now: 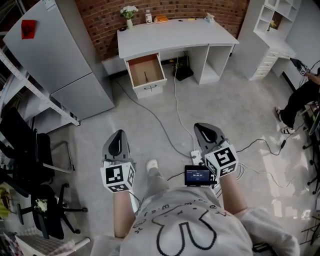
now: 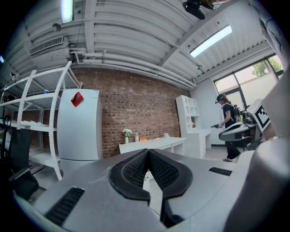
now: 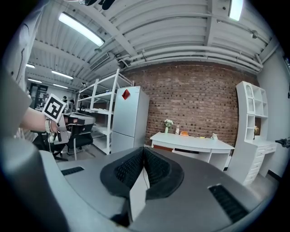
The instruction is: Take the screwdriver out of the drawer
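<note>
Left jaws: the grey left gripper [image 1: 118, 133] [image 2: 148, 151] has its black ribbed pads pressed together at the tips, with nothing between them.
Right jaws: the grey right gripper [image 1: 202, 127] [image 3: 144, 148] is closed in the same way, pad against pad, and holds nothing.
Aim: both grippers are held out over the floor, side by side and apart, each with a marker cube at its rear. Their tips point toward the far white table [image 1: 170, 35].
Screwdriver: a dark, slim screwdriver [image 1: 146, 76] lies on the bottom of the drawer, well apart from both pairs of jaws, ahead of them and between their lines of aim.
Drawer: the brown-lined drawer with a white front [image 1: 151, 88] stands pulled open at the table's left end.
Table top: a small vase of white flowers [image 1: 129, 12] and a few small items too tiny to identify stand along the back edge, against a red brick wall [image 1: 100, 15].
Floor: white and black cables [image 1: 165, 125] trail across the grey concrete floor between table and grippers; a small black screen unit [image 1: 197, 175] sits just beside the right gripper.
Edges: a tall grey refrigerator [image 1: 60, 60] stands left of the table; a seated person [image 1: 300, 97] shows at the far right.
</note>
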Motion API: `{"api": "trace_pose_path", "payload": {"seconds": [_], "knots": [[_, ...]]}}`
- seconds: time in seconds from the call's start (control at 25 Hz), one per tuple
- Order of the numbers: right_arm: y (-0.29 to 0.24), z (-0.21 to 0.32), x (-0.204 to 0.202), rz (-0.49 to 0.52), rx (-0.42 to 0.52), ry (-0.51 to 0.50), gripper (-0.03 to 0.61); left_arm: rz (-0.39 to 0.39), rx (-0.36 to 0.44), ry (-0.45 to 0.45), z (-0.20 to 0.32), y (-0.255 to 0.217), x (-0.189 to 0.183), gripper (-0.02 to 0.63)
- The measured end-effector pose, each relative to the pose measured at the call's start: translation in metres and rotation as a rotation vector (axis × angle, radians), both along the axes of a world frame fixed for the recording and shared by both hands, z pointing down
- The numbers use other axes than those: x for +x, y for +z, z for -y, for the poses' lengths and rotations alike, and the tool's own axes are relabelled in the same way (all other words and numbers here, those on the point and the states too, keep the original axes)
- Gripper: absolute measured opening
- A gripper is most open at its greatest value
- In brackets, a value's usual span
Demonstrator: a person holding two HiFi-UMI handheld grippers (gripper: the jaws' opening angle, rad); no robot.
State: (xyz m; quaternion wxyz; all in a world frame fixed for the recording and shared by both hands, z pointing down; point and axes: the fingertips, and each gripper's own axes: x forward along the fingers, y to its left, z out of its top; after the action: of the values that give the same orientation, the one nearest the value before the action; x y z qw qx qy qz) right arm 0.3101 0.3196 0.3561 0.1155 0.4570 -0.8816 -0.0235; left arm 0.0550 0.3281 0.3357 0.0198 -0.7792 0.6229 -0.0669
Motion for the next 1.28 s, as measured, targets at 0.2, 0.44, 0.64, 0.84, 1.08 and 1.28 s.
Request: {"api": "trace_pose_path", "payload": {"seconds": [0.2, 0.44, 0.64, 0.84, 1.08, 1.28], "knots": [[-0.003, 0.049, -0.037, -0.022, -0.007, -0.004, 0.020, -0.029, -0.013, -0.005, 0.051, 0.005, -0.037, 0.011], [-0.002, 0.103, -0.075, -0.041, -0.033, 0.003, 0.020, -0.047, -0.033, 0.023, 0.112, 0.011, -0.071, 0.011], [-0.002, 0.146, -0.108, -0.046, -0.043, 0.020, 0.020, -0.048, -0.039, 0.061, 0.161, 0.012, -0.099, 0.011], [0.001, 0.187, -0.138, -0.058, -0.051, 0.024, 0.020, -0.043, -0.048, 0.086, 0.206, 0.017, -0.125, 0.011], [-0.003, 0.228, -0.168, -0.073, -0.043, 0.033, 0.020, -0.074, -0.079, 0.090, 0.250, 0.023, -0.151, 0.011], [0.007, 0.244, -0.180, -0.136, -0.070, 0.014, 0.020, -0.184, -0.099, 0.101, 0.265, 0.031, -0.156, 0.011]]}}
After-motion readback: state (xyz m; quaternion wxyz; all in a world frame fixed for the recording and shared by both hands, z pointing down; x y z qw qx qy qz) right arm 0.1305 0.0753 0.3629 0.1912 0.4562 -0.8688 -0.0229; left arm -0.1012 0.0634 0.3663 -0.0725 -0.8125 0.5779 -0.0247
